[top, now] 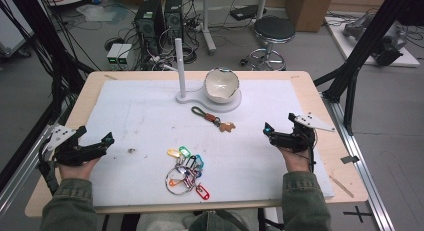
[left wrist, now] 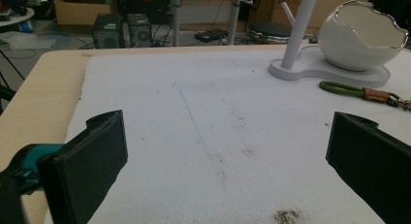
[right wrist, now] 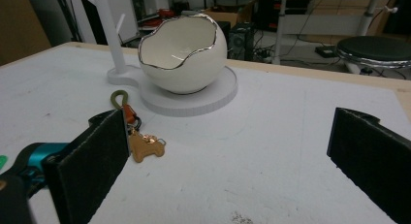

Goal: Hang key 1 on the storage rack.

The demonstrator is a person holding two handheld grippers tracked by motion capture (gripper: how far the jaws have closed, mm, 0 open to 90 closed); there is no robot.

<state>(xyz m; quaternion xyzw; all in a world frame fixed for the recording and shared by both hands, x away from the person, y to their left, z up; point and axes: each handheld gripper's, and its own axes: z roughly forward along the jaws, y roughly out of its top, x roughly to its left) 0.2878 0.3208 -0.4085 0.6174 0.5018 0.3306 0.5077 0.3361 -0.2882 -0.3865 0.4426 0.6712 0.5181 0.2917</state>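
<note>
A white eggshell-shaped bowl (top: 222, 84) with a silver rim sits on a white stand base (top: 235, 102) beside an upright white post (top: 179, 67). Just in front lies a keychain with a green loop and a tan dog charm (top: 214, 119). A bunch of keys with coloured tags (top: 187, 171) lies near the mat's front middle. My left gripper (top: 106, 140) rests at the left edge, open and holding nothing. My right gripper (top: 268, 128) rests at the right, open, pointing toward the dog charm (right wrist: 145, 147) and the bowl (right wrist: 183, 54). The green loop (left wrist: 341, 89) lies right of the left jaws.
A white mat (top: 150, 116) covers most of the wooden table (top: 90, 83). A small dark speck (top: 132, 151) marks the mat near my left gripper. Behind the table stand computer towers (top: 150, 21) and a round stool (top: 274, 31); black frame posts (top: 360, 46) flank the sides.
</note>
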